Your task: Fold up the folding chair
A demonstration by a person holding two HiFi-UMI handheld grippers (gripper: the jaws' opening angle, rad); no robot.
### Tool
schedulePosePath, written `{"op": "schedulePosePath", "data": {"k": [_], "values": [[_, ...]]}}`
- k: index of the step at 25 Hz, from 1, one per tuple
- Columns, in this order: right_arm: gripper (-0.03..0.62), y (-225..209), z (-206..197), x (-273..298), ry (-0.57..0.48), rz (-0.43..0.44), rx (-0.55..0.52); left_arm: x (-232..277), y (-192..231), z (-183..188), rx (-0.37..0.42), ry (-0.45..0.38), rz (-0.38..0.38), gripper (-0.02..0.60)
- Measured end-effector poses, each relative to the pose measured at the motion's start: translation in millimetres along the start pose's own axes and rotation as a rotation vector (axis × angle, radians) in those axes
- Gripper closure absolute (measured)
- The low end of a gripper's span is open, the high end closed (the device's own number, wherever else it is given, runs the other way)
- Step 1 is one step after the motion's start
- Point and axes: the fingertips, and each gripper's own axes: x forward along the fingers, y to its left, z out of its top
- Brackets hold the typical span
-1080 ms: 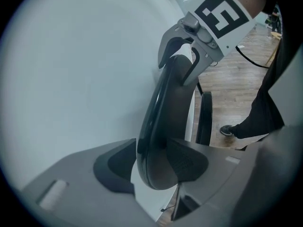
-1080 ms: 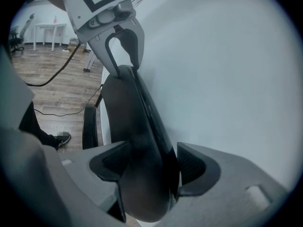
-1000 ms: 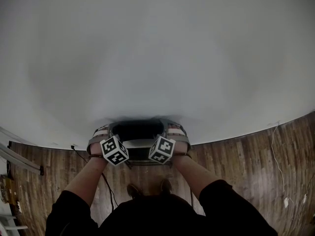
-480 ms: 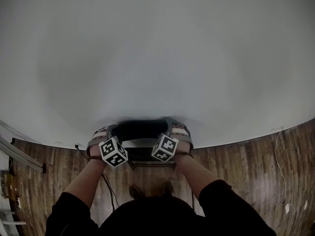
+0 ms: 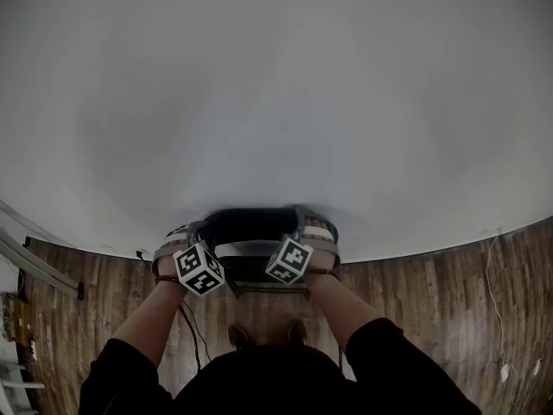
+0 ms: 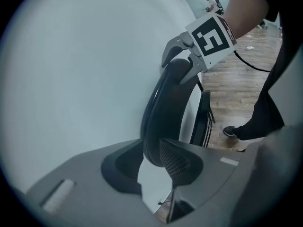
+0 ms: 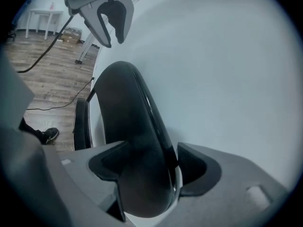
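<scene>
The black folding chair stands against the white wall, seen from above in the head view. Both grippers are at the top edge of its backrest. My left gripper straddles the left end. Its jaws are closing, with the backrest rim between them and a thin gap still showing at one pad. My right gripper is clamped on the right end. There the backrest fills the space between the jaws. Each gripper shows in the other's view, the right gripper and the left gripper.
The white wall fills most of the head view right behind the chair. Wooden floor lies below, with a black cable and the person's shoes. A metal rail runs at the far left. A white table stands farther off.
Both grippers stay at the top of the backrest. The left one has edged slightly along it, and the chair top sits a little closer to the wall in the head view.
</scene>
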Motion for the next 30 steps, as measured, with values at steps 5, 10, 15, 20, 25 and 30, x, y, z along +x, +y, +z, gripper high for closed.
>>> {"op": "schedulePosePath", "data": {"k": [5,10,15,20,25,30], "values": [[0.281,-2,-6,-2,0.034,-0.044,-0.060,-8,-6,-1,-0.014,-0.004,-0.002,0.472],[0.301,-3,-6,-9,0.000,-0.030,-0.098,-13,-16,6,-0.046,-0.024,-0.022,0.472],[0.335,-5,-7,-24,-0.048,0.005,-0.051,-19,-26,15,-0.062,-0.033,-0.030,0.472],[0.350,-2,-18,-50,-0.131,0.053,0.080,-36,-45,31,-0.148,-0.071,-0.036,0.472],[0.370,25,-31,-72,-0.158,0.141,0.212,-53,-73,25,-0.210,-0.061,-0.049,0.483],[0.408,58,-33,-107,-0.160,0.235,0.324,-75,-98,17,-0.274,-0.114,-0.067,0.496]]}}
